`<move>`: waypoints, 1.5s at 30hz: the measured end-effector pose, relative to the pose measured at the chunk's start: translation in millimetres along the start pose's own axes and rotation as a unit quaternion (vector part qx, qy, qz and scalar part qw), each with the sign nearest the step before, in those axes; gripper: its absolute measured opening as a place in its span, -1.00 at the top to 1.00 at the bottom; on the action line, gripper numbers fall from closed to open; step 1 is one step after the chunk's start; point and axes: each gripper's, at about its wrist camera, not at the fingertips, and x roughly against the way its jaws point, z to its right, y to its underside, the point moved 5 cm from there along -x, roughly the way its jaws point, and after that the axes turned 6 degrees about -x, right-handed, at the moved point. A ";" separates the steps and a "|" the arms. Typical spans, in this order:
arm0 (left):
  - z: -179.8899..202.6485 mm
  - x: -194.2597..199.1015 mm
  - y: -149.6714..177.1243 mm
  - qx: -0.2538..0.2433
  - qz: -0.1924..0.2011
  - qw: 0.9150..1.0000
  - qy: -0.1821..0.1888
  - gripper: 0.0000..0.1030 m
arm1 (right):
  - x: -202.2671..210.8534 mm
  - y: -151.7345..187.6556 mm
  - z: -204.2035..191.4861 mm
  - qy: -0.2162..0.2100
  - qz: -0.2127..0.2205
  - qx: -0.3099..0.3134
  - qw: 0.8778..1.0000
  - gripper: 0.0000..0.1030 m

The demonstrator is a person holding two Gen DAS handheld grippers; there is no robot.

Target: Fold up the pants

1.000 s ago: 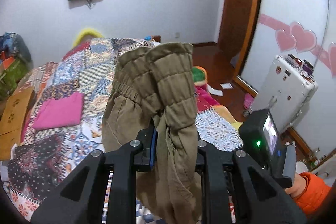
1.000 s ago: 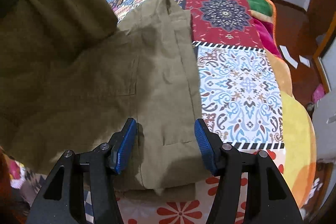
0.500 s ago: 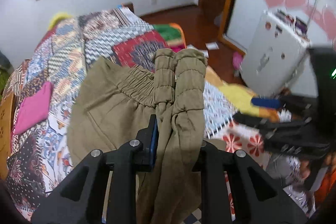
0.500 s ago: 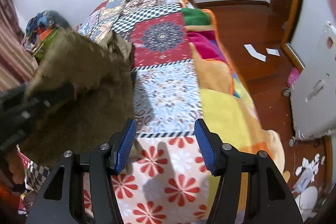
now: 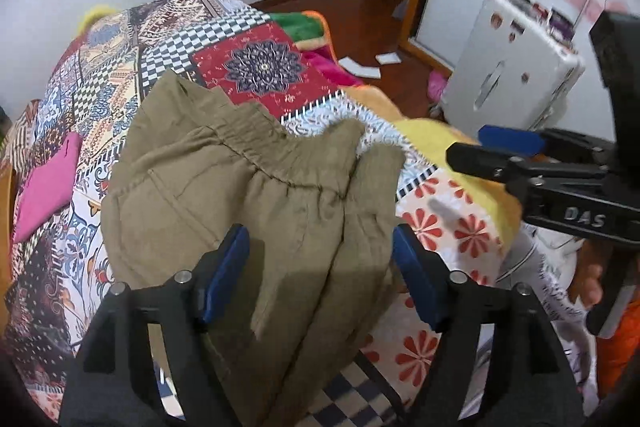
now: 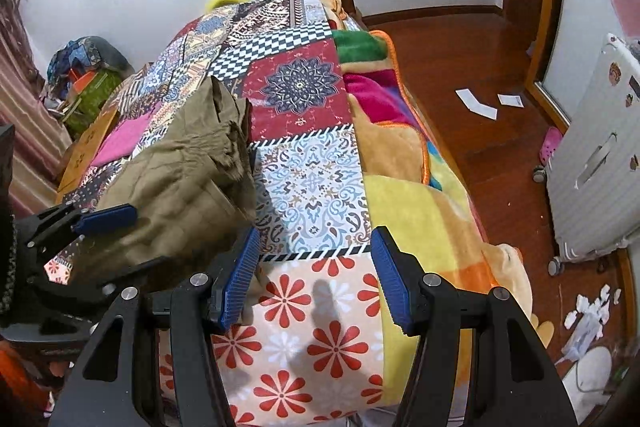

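The olive pants [image 5: 240, 195] lie bunched and folded on the patchwork bed cover [image 5: 256, 67], waistband toward the far side; they also show in the right wrist view [image 6: 180, 179]. My left gripper [image 5: 320, 267] is open, its blue pads either side of the cloth's near edge, holding nothing. My right gripper [image 6: 316, 275] is open and empty over the flower-print patch [image 6: 320, 339], to the right of the pants. It shows in the left wrist view [image 5: 520, 155] at the right. The left gripper's fingers [image 6: 104, 219] show at the left of the right wrist view.
A pink folded cloth [image 5: 48, 183] lies on the bed's left side. A white suitcase [image 5: 512, 67] stands on the wooden floor [image 6: 460, 51] to the right. Paper scraps [image 6: 476, 103] lie on the floor. A wooden board [image 6: 84, 155] and piled things sit left of the bed.
My left gripper has opened and let go of the pants, which dropped onto the bed. My right gripper has swung away to the right of the pants.
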 end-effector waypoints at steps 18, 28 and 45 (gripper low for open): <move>-178.0 -9.4 18.7 0.142 -0.005 0.987 -0.077 -0.59 | -35.6 32.1 -53.4 -0.031 -0.072 0.052 0.996 -0.06; -195.2 -72.7 26.4 0.184 -0.037 0.982 0.024 -0.60 | -69.0 40.7 -49.8 -0.003 -0.110 0.075 0.991 -0.28; -206.3 -50.0 32.9 0.205 0.022 0.978 0.029 0.47 | -119.6 -9.2 -34.6 0.054 -0.087 0.117 0.988 -0.30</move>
